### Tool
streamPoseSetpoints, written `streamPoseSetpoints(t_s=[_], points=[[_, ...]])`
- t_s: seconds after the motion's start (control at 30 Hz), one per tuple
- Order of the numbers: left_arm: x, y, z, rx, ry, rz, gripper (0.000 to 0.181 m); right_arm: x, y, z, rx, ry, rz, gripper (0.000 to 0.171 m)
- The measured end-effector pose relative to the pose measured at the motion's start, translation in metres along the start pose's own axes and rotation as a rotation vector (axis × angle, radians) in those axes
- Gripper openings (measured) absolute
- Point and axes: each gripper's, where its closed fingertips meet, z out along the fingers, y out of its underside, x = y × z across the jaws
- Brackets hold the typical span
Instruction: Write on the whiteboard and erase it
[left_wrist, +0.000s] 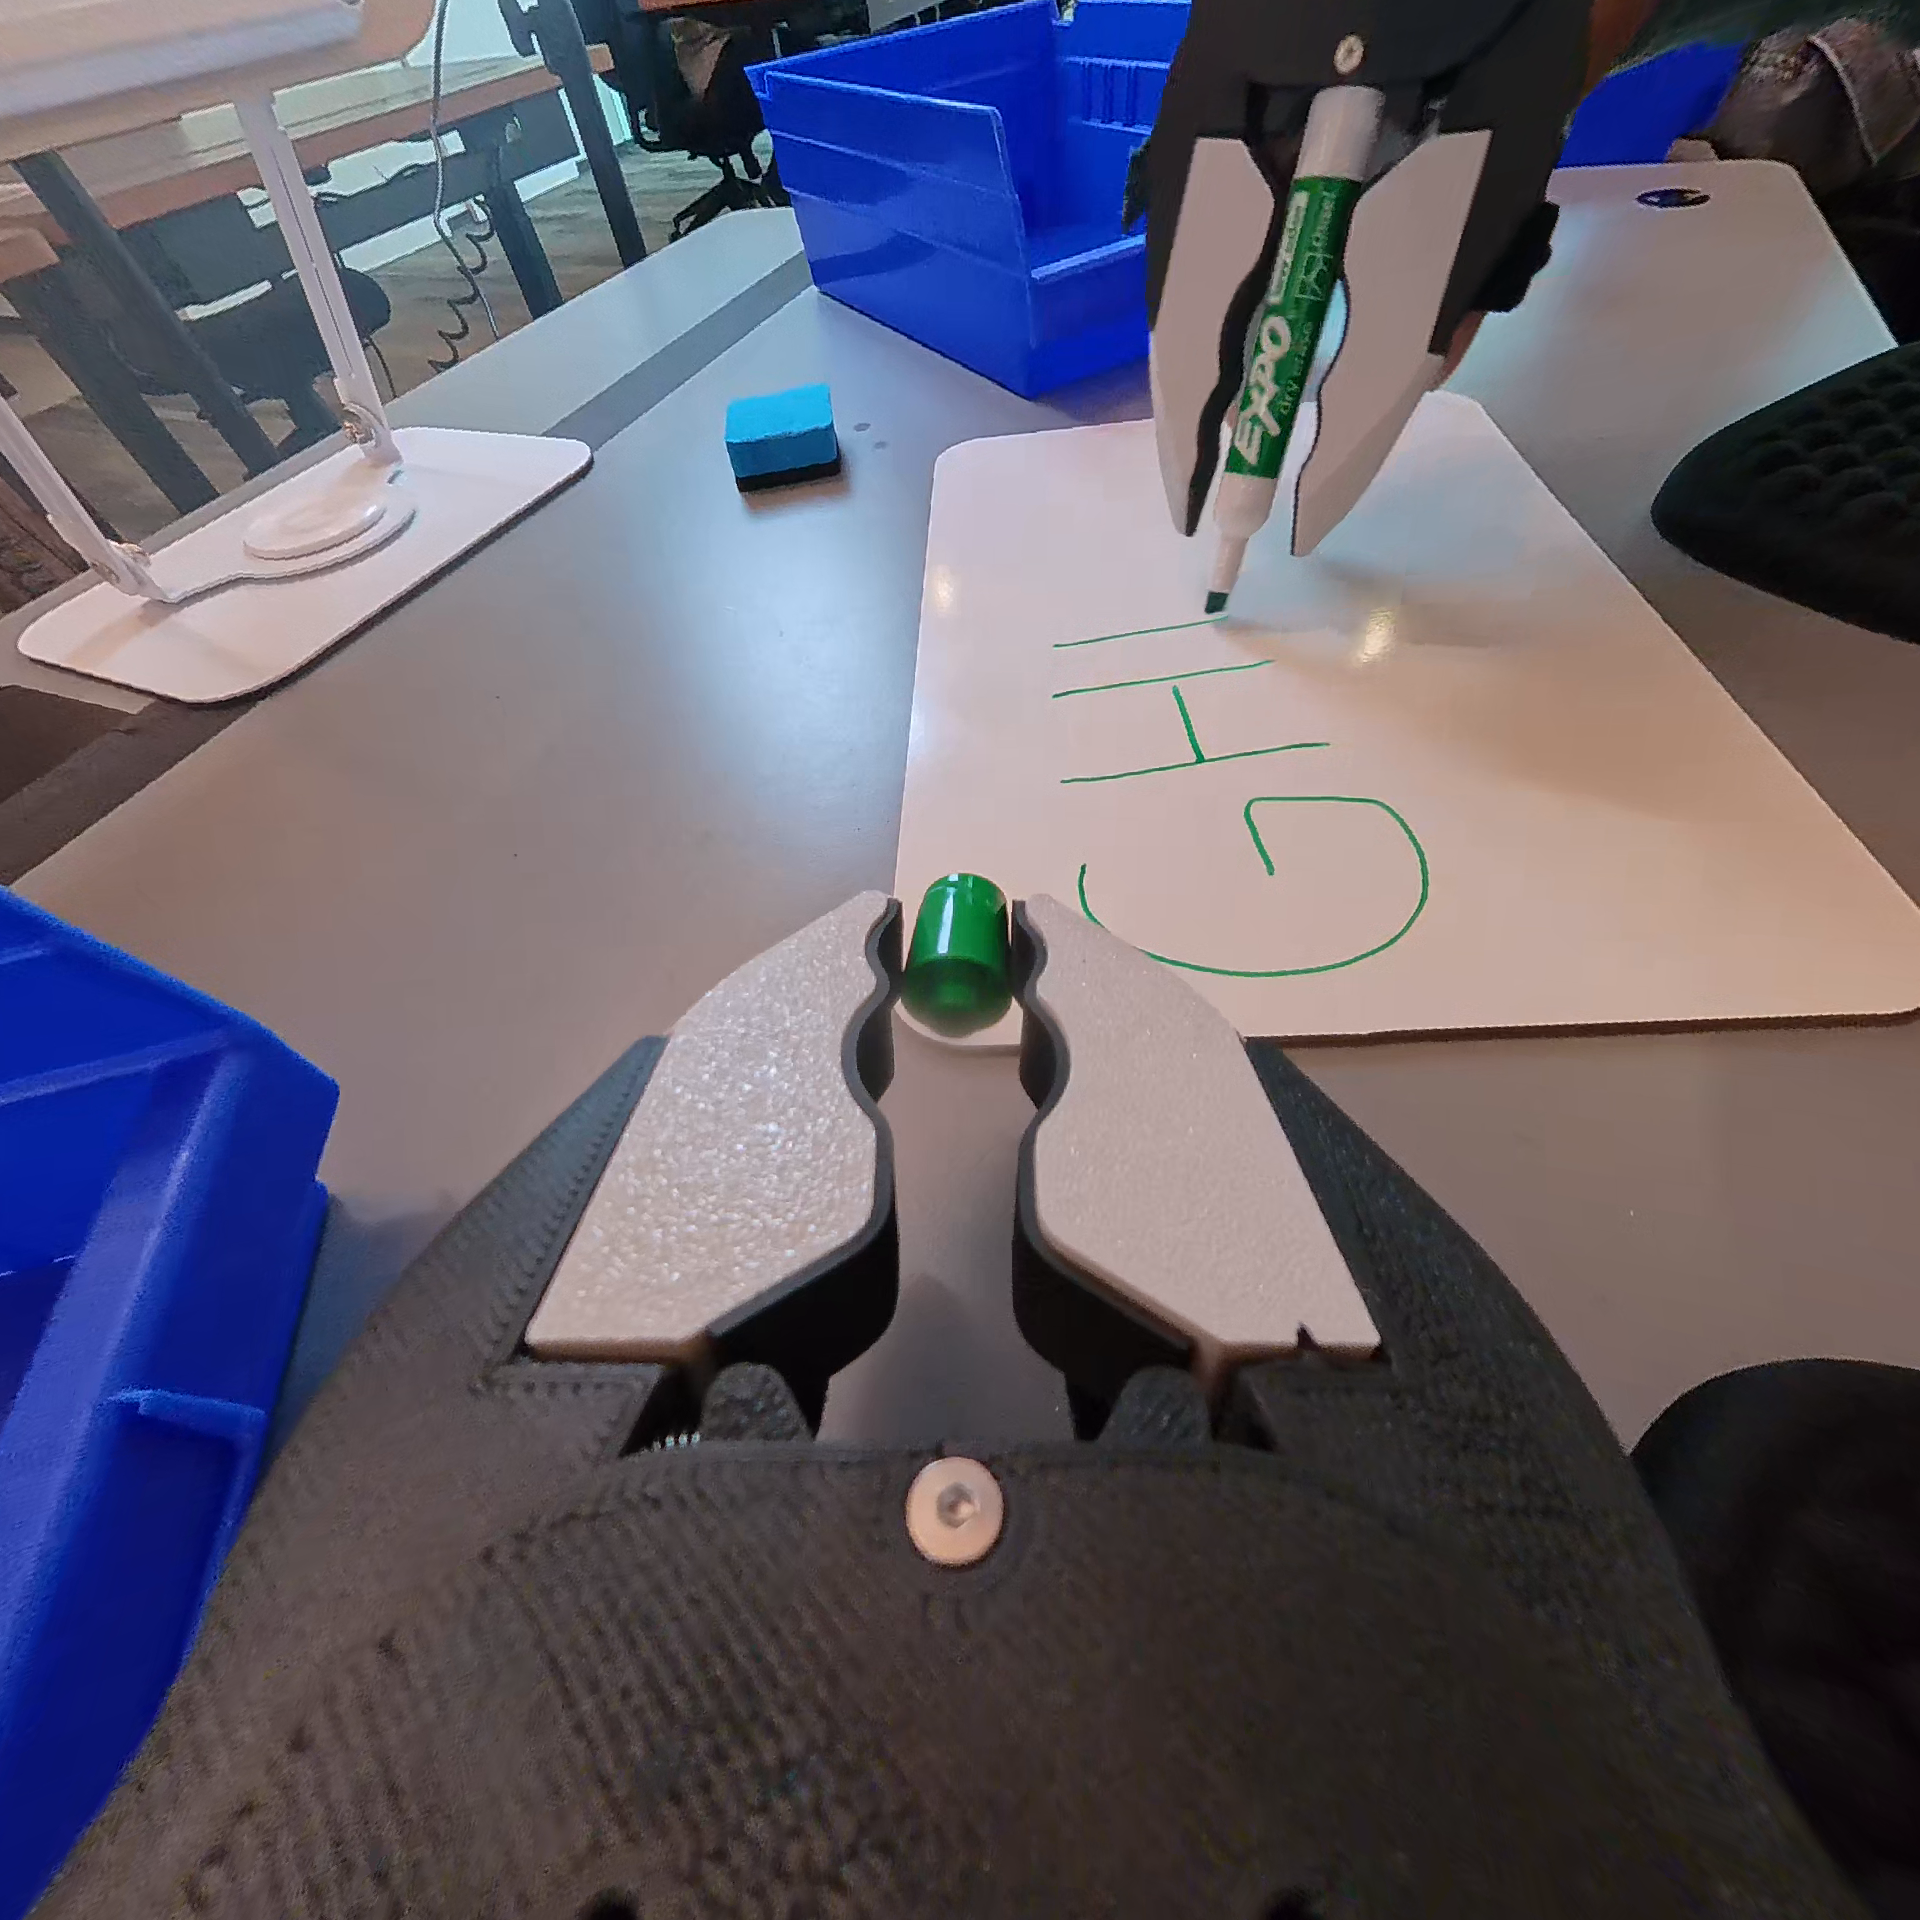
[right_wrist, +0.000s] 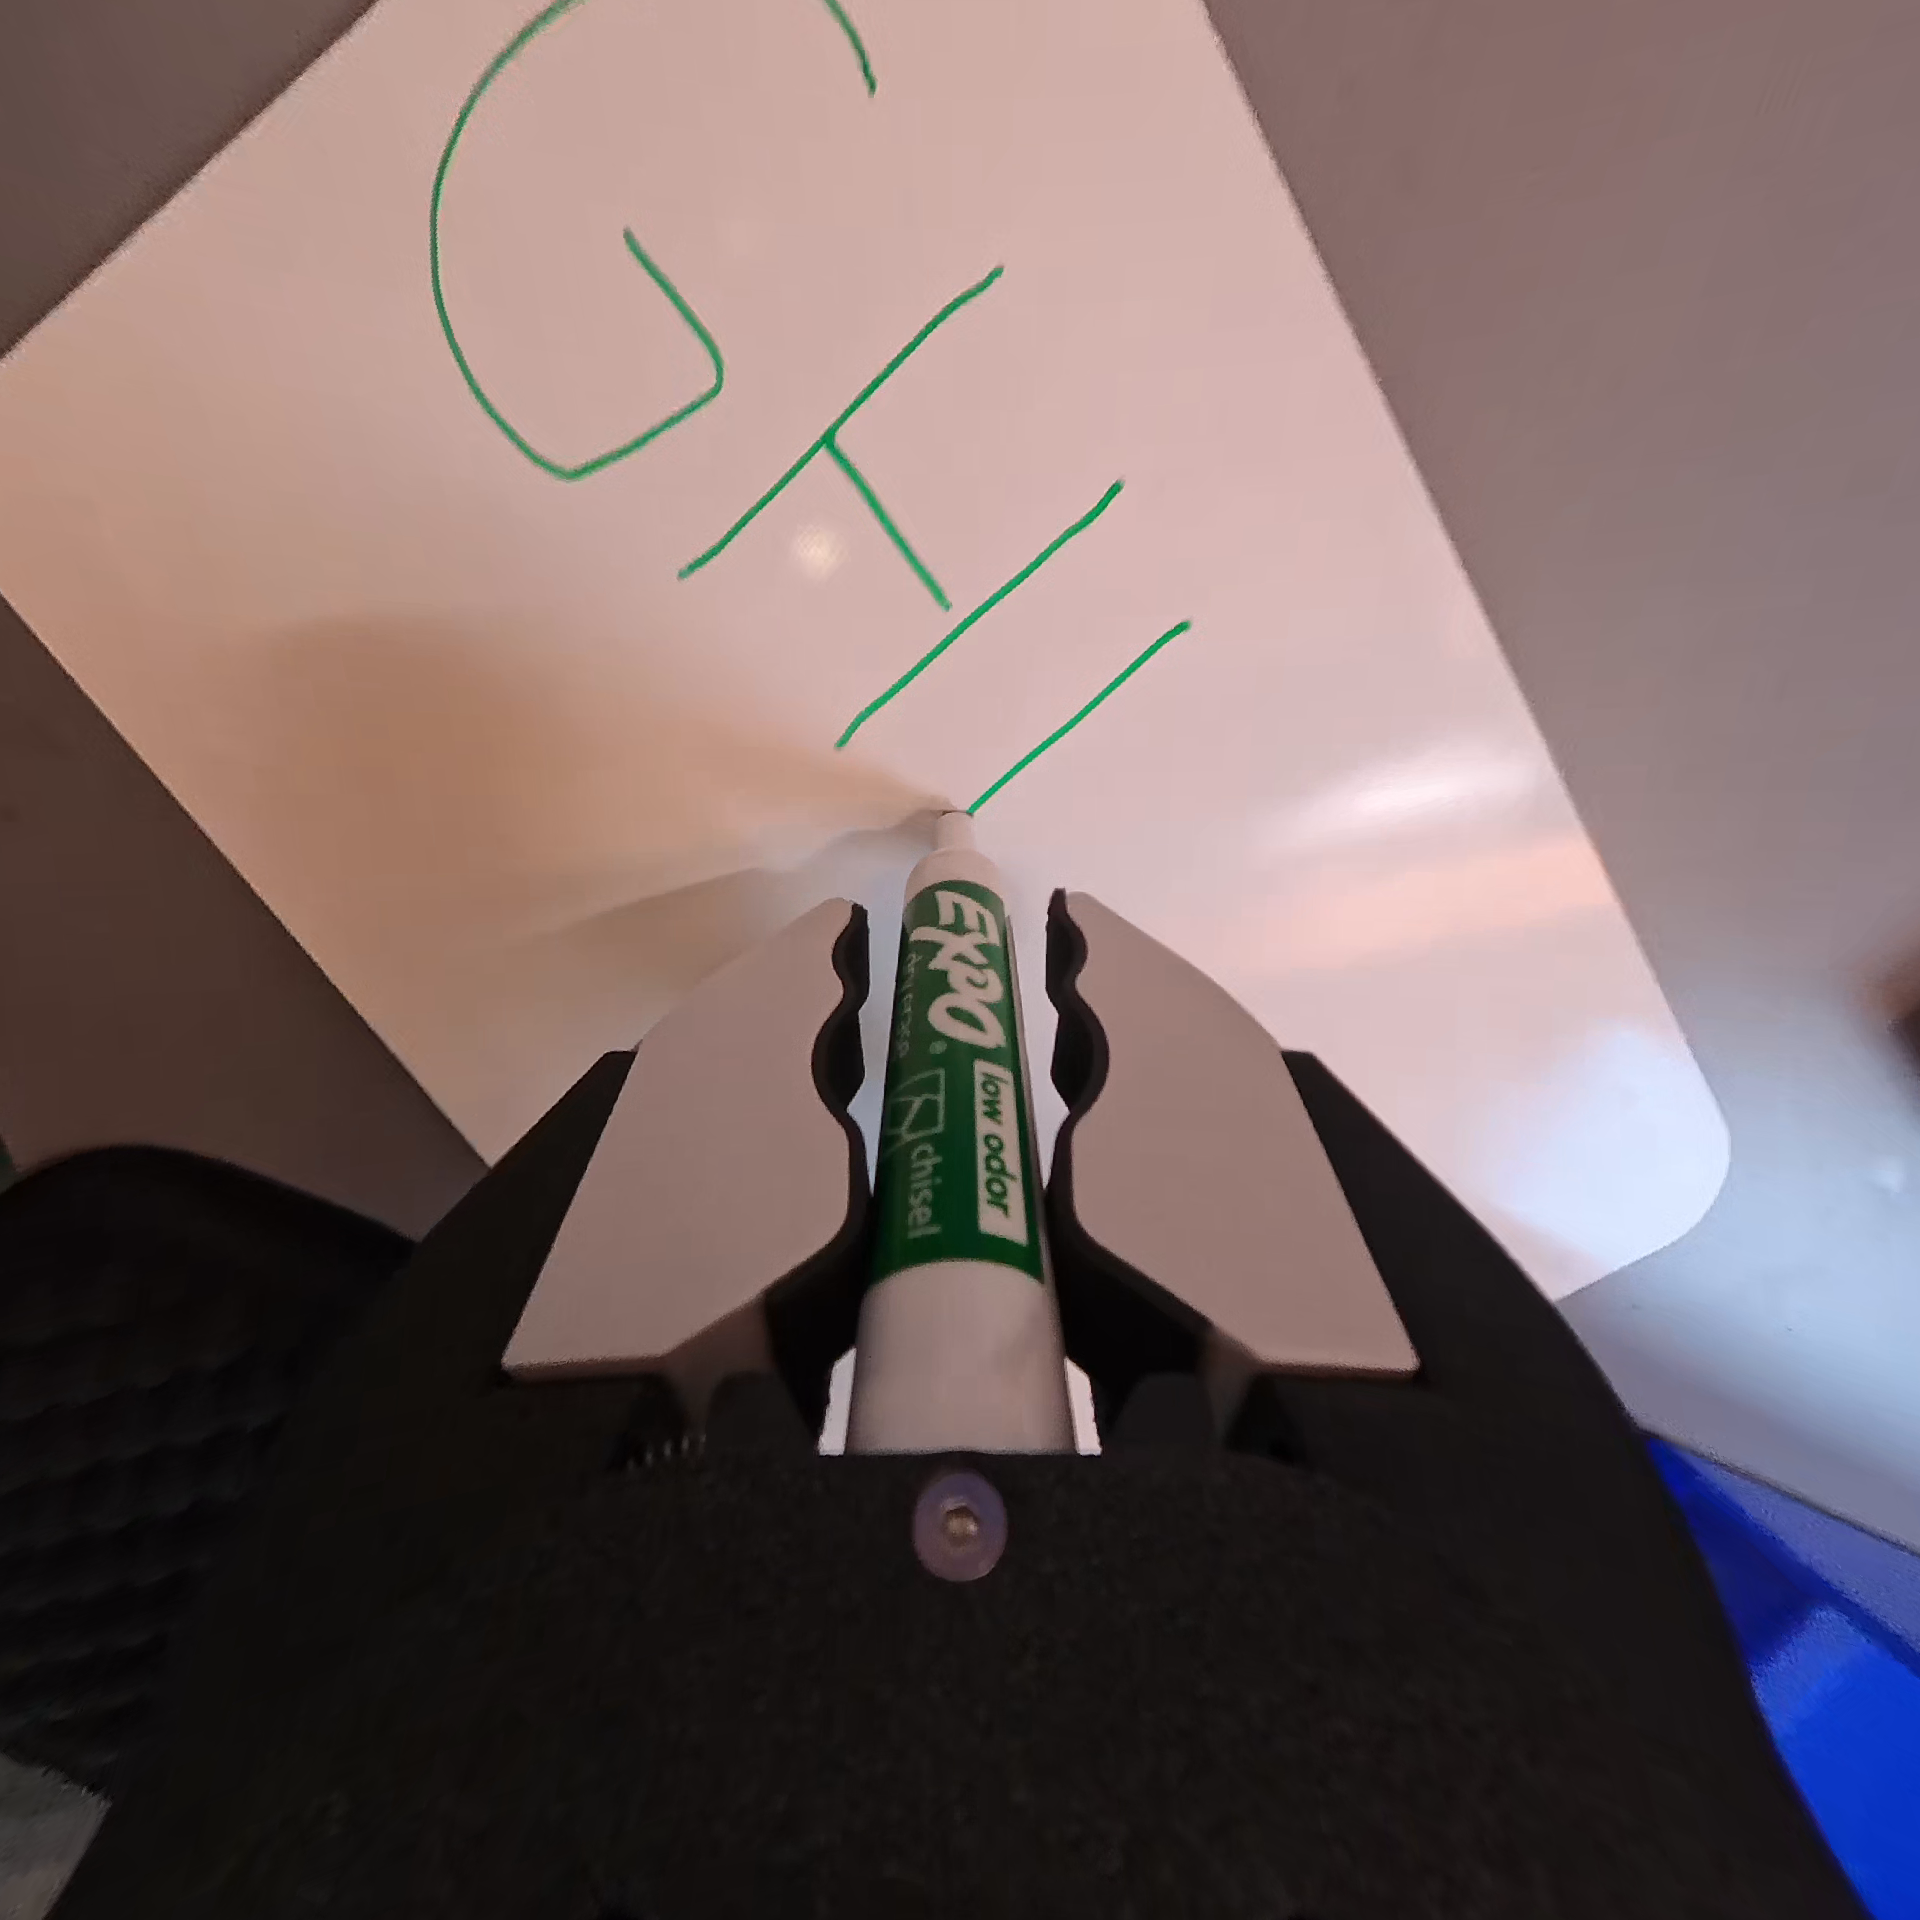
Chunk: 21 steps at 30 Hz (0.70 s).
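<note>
Right tool (right_wrist: 954, 914) clamps the green-labelled white plastic marker (right_wrist: 961, 1122) mid-barrel, tip on the flat glossy white whiteboard (left_wrist: 1558, 831) lying on the grey tabletop (left_wrist: 520, 779). Left tool (left_wrist: 954, 920) pinches the small green cap (left_wrist: 956, 966) (light, slippery, likely easy to squirt loose).

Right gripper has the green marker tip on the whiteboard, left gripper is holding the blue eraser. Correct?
Not quite. The left gripper is shut on the green marker cap, as the left wrist view shows; the blue eraser lies untouched on the table. The right gripper does have the green marker tip on the whiteboard.
</note>
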Motion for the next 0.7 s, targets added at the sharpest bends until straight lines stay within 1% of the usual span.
streamPoseSetpoints(t_s=[0.17, 0.37, 0.5, 0.7], points=[[0.000, 0.000, 0.000, -0.002, 0.000, 0.002, 0.020, 0.020, -0.026, 0.000, 0.080, 0.013, 0.012, 0.034], [0.001, 0.000, 0.000, -0.003, 0.006, 0.002, 0.020, 0.033, -0.042, 0.011, 0.105, 0.001, 0.014, 0.034], [0.001, 0.000, 0.000, -0.002, 0.007, 0.001, 0.020, 0.033, -0.046, 0.017, 0.112, -0.022, 0.018, 0.034], [0.000, 0.000, 0.000, -0.002, 0.006, -0.002, 0.020, 0.035, -0.039, 0.019, 0.088, -0.022, 0.025, 0.034]])
